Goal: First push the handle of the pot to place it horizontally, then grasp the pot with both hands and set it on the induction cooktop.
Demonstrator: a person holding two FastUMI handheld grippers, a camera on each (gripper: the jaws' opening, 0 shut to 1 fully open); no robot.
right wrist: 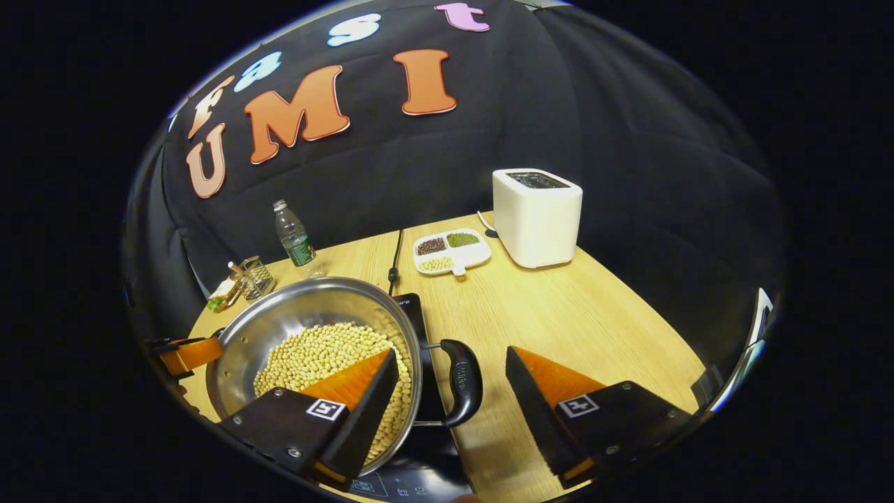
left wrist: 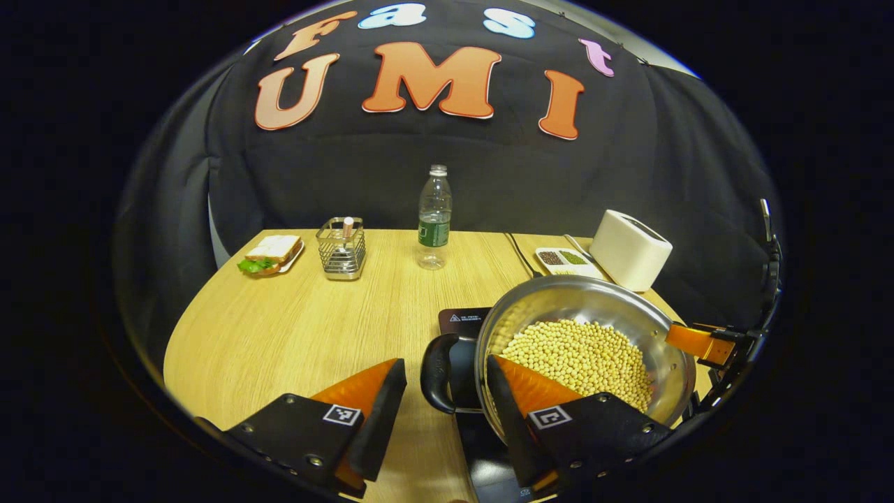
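While its two fingers stand wide apart, the left gripper (left wrist: 447, 412) straddles the pot's near black handle (left wrist: 438, 374) without pressing on it; the handle sits in the gap, touching neither finger as far as the left gripper view shows. The right-hand finger of that gripper overlaps the rim of the pot (left wrist: 594, 297).

Seen in the right gripper view, the right gripper (right wrist: 454, 402) is likewise spread wide and grips nothing, with the pot's other black handle (right wrist: 461, 383) between its fingers and apart from both. The left-hand finger lies over the pot's edge.

Filled with pale yellow beans (left wrist: 580, 360), the steel pot sits over the black cooktop (left wrist: 466, 323), whose dark surface shows beneath it and at its near edge; whether the pot rests on it or is just above it cannot be told. At the far side of the pot in each view, the other gripper's orange finger appears beside the rim.

Farther back on the wooden table (left wrist: 293, 328) are a divided dish of grains (right wrist: 450, 251), a white toaster (right wrist: 536, 216), a plastic water bottle (left wrist: 434, 216), a wire basket (left wrist: 341, 248) and a sandwich on a plate (left wrist: 271, 253). A black cable (right wrist: 396, 255) runs from the cooktop toward the wall.
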